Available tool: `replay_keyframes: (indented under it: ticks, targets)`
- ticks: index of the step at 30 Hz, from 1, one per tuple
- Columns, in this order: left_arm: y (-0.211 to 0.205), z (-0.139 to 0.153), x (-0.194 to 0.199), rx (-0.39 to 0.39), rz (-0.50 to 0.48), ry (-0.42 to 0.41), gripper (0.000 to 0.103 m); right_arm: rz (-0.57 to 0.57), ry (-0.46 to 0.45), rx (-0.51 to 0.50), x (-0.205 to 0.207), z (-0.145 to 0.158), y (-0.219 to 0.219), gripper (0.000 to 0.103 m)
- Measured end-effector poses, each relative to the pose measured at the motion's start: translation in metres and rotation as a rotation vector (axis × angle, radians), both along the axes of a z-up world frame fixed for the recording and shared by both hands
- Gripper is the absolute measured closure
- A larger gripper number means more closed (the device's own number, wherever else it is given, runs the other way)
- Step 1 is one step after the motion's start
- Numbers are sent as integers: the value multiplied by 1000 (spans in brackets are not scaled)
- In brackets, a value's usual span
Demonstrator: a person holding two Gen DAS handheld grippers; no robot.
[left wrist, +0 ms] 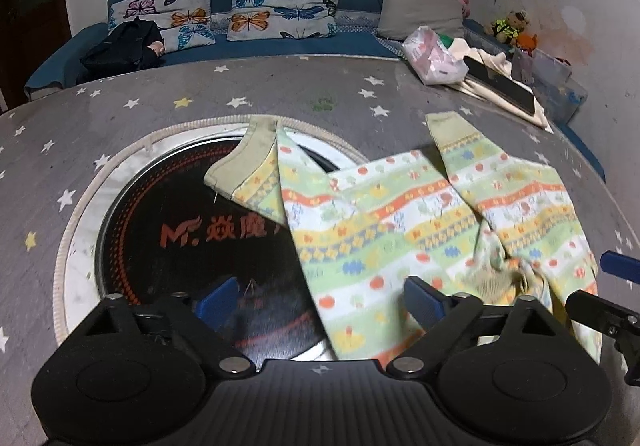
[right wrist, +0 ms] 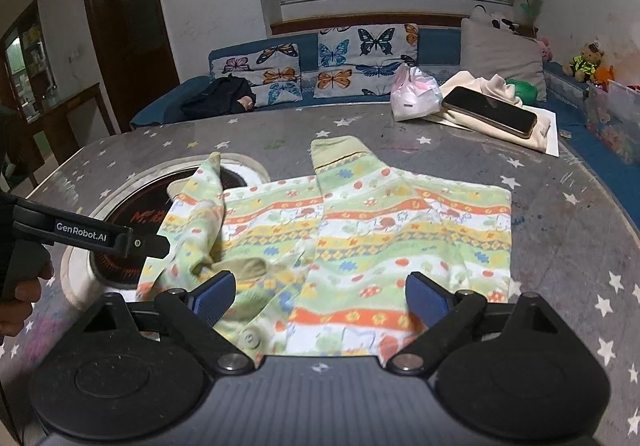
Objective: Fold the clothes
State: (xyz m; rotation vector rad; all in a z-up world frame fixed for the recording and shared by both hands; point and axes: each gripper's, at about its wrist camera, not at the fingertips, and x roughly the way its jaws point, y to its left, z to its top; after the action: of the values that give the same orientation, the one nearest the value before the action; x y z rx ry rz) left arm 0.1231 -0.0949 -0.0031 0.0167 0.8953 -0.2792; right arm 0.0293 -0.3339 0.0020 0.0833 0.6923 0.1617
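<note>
A child's top (left wrist: 400, 230) with green, orange and yellow stripes lies spread on the grey star-patterned table (left wrist: 120, 114). Its two green-cuffed sleeves point away from me. Its left sleeve and side drape over a round black cooker (left wrist: 180, 238) sunk into the table. My left gripper (left wrist: 320, 302) is open low over the top's left edge, its right pad on the cloth and its left pad over the cooker. My right gripper (right wrist: 320, 300) is open over the near hem (right wrist: 344, 322) and the collar. One of the left gripper's fingers (right wrist: 120, 236) reaches in from the left, held by a hand (right wrist: 20, 286).
At the table's far right a phone (right wrist: 490, 112) lies on folded cream cloth beside a pink plastic bag (right wrist: 412, 94). Behind the table runs a blue sofa (right wrist: 168, 114) with butterfly cushions, a dark garment and soft toys. A clear plastic box (right wrist: 612, 114) stands at the right.
</note>
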Motion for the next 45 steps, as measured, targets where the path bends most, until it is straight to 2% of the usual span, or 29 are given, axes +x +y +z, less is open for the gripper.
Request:
replay_keyframes:
  ticks: [2, 6, 12, 16, 20, 24, 28, 30, 32, 33, 35, 37, 41, 43, 45]
  targets:
    - [-1, 0, 7, -12, 4, 2, 21, -3, -2, 1, 5, 0, -2, 11]
    - [-3, -1, 19, -14, 27, -3, 23, 2, 1, -1, 17, -1, -3, 15]
    - [-3, -9, 34, -3, 49, 12, 33, 4, 9, -5, 36, -4, -3, 19]
    - [-3, -14, 42, -3, 53, 26, 53, 3, 17, -9, 47, -8, -3, 20]
    - [-6, -18, 45, -11, 44, 34, 59, 11, 28, -23, 57, -11, -1, 21]
    - [-8, -18, 46, -17, 48, 42, 55, 19, 35, -29, 66, -13, 2, 23]
    - [-8, -17, 49, -22, 53, 41, 43, 32, 42, -22, 74, -15, 5, 27]
    - [-7, -17, 51, -22, 56, 39, 42, 37, 45, -22, 78, -16, 7, 29]
    - [-7, -19, 53, -20, 53, 39, 47, 46, 50, -20, 82, -17, 9, 32]
    - [-7, -20, 53, -22, 47, 40, 53, 52, 53, -20, 85, -18, 10, 33]
    - [-9, -22, 53, -24, 31, 50, 74, 65, 57, -25, 88, -20, 14, 36]
    - [-9, -23, 52, -22, 28, 49, 83, 74, 62, -29, 92, -23, 17, 42]
    - [-7, -23, 48, -11, 27, 34, 92, 68, 75, -43, 99, -29, 19, 52]
    - [-4, -22, 46, -9, 32, 29, 92, 54, 83, -68, 101, -33, 19, 57]
    - [-2, -21, 45, -27, 40, 41, 91, 48, 88, -80, 102, -35, 18, 58]
